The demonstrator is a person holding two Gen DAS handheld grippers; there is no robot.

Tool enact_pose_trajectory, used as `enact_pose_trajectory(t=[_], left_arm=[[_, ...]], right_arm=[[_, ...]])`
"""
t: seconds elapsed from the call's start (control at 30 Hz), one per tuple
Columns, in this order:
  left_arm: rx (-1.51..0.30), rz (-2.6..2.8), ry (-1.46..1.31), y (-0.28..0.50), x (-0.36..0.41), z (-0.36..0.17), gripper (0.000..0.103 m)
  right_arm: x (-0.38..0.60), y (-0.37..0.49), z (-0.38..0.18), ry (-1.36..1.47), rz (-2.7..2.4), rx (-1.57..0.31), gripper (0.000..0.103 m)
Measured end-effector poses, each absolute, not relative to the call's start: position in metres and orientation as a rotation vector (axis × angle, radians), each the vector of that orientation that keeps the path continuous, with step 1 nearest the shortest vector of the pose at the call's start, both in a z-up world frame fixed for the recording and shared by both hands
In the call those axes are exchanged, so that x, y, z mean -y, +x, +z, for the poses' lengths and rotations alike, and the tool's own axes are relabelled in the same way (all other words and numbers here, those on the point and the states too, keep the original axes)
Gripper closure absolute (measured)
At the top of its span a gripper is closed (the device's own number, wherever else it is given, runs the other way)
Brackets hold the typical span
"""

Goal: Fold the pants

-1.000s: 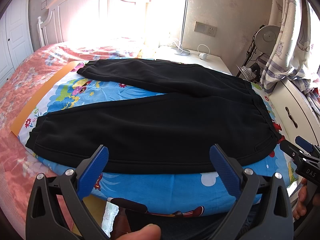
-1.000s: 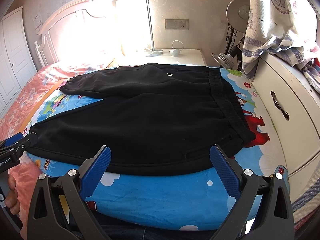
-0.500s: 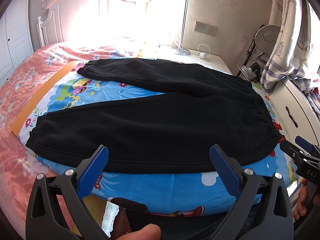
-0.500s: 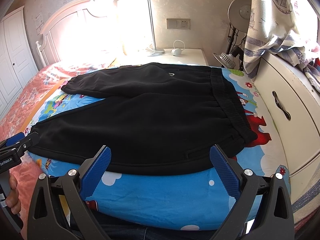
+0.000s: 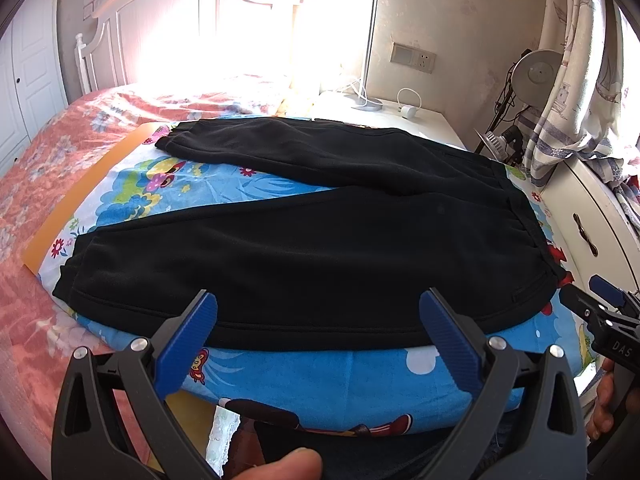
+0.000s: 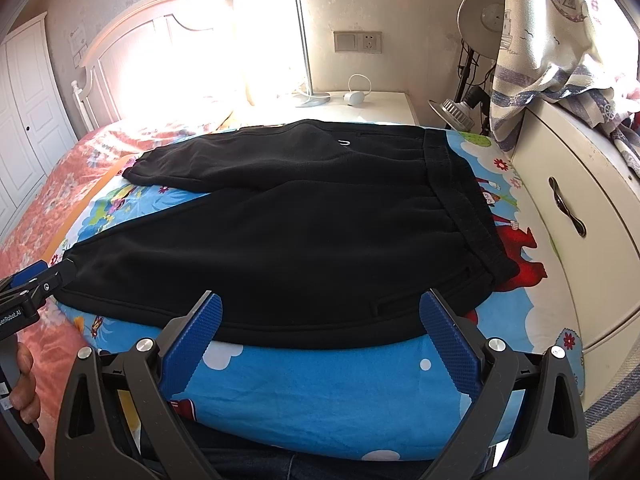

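Observation:
Black pants (image 5: 312, 256) lie flat on a blue cartoon-print mat (image 5: 320, 376) on the bed, legs spread to the left, waistband to the right. They also show in the right wrist view (image 6: 304, 240). My left gripper (image 5: 320, 320) is open and empty, just above the near edge of the lower leg. My right gripper (image 6: 320, 320) is open and empty, over the near edge by the hip pocket. Each gripper shows at the side of the other's view: the right gripper (image 5: 600, 312) and the left gripper (image 6: 32, 284).
A pink floral bedspread (image 5: 40, 168) lies left of the mat. A white nightstand (image 6: 360, 108) with a lamp base stands behind. A white cabinet (image 6: 568, 208) with a handle stands close on the right, with cloth draped over it. The white headboard (image 5: 160, 20) is at the back.
The right wrist view has shifted slightly closer to the pants. The left gripper has barely moved. Both stay open.

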State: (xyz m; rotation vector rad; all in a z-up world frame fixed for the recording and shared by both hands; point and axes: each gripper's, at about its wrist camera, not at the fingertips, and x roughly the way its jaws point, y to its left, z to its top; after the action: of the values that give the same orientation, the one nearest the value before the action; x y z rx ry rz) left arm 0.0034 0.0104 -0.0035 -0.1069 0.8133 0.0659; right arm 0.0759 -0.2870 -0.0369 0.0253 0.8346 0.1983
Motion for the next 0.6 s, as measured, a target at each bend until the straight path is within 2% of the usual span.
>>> enact_pose_trajectory(t=[0.3,0.6], left_arm=[[-0.869,0.093,-0.090,0.035,-0.017,-0.015,0.002],[-0.986,0.076,-0.109,0.101,-0.024,-0.057,0.002]], right_arm=[[0.315,0.139,-0.043,0.063,0.241,-0.914,0.007],[0.385,0.349,-0.064,0.000,0.265,-1.133,0.006]])
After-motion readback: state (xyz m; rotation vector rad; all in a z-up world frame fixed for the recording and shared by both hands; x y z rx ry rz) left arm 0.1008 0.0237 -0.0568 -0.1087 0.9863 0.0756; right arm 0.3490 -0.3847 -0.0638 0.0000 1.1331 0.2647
